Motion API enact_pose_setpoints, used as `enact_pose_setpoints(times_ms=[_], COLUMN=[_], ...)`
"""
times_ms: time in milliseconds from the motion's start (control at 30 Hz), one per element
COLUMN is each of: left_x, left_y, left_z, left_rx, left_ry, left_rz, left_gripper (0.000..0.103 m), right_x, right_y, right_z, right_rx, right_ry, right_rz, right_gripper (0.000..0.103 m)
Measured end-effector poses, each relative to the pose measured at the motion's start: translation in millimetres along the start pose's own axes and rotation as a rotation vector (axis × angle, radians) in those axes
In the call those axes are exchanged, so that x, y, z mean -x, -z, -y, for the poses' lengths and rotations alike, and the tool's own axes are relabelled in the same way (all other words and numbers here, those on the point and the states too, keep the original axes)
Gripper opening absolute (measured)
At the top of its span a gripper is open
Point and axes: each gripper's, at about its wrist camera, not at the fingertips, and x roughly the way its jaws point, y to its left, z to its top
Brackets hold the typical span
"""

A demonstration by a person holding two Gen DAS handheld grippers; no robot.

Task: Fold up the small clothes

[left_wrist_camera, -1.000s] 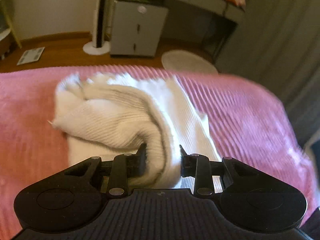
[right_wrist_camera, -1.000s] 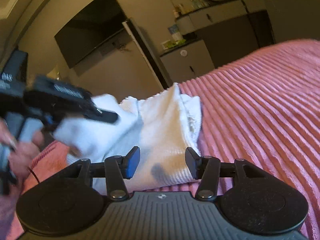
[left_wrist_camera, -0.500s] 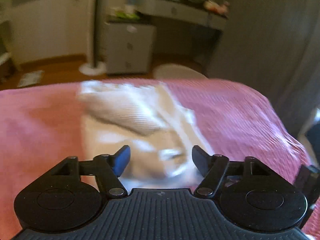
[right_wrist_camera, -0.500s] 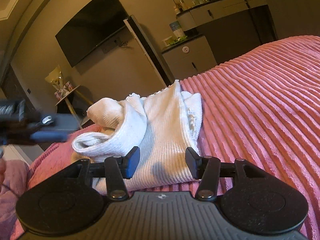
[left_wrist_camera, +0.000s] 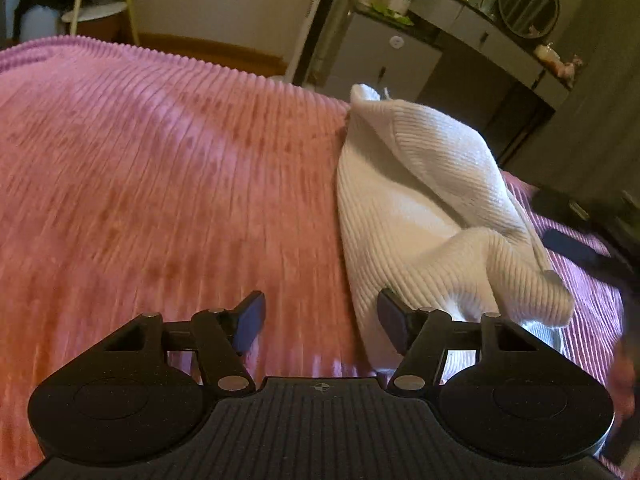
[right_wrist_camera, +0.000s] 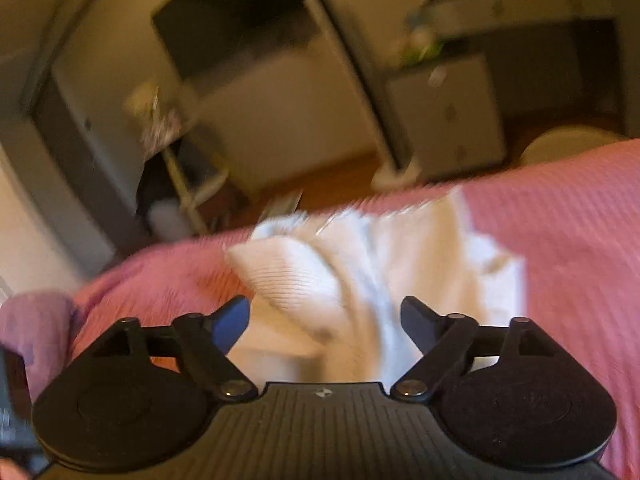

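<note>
Released since a second ago, white knit garment [left_wrist_camera: 432,208] lies half-folded and rumpled; left gripper [left_wrist_camera: 320,320] narrows empty, right gripper [right_wrist_camera: 325,322] widens empty; flattening remains.

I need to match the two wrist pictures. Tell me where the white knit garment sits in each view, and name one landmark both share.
Left wrist: white knit garment lies right of centre on the pink blanket.
Right wrist: garment lies centre, blurred, just beyond the fingertips.
Shared landmark: the grey cabinet behind the bed.
</note>
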Motion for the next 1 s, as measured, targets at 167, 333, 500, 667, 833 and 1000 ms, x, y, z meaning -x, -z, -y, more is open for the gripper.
enact_pose_setpoints(times_ms=[167, 333, 500, 667, 833, 1000], left_x=[2, -3, 6, 12, 4, -1], left_y=[8, 9, 11, 14, 22, 30], left_z=[5, 1, 1, 11, 30, 33], left_rx=[-0.074, -0.063, -0.062, -0.067, -0.109, -0.110], left_ry=[0.015, 0.022, 0.016, 0.050, 0.026, -0.001], left_rz=[-0.001, -0.023, -0.015, -0.007, -0.035, -0.051], left_gripper=[0.067, 0.069, 0.069, 0.071, 0.072, 0.074], right_x=[-67, -83, -47, -13, -11, 59], right_y=[-20, -24, -36, -31, -15, 18], right_z=[-9, -12, -12, 14, 56, 58], right_rx=[0.076, 0.069, 0.079, 0.045, -0.047, -0.171], right_ry=[0.068, 0.052, 0.059, 0.177, 0.298, 0.193], right_rz=[-0.184, -0.205, -0.039, 0.092, 0.027, 0.094], right_gripper=[0.090, 0.025, 0.015, 0.017, 0.034, 0.056])
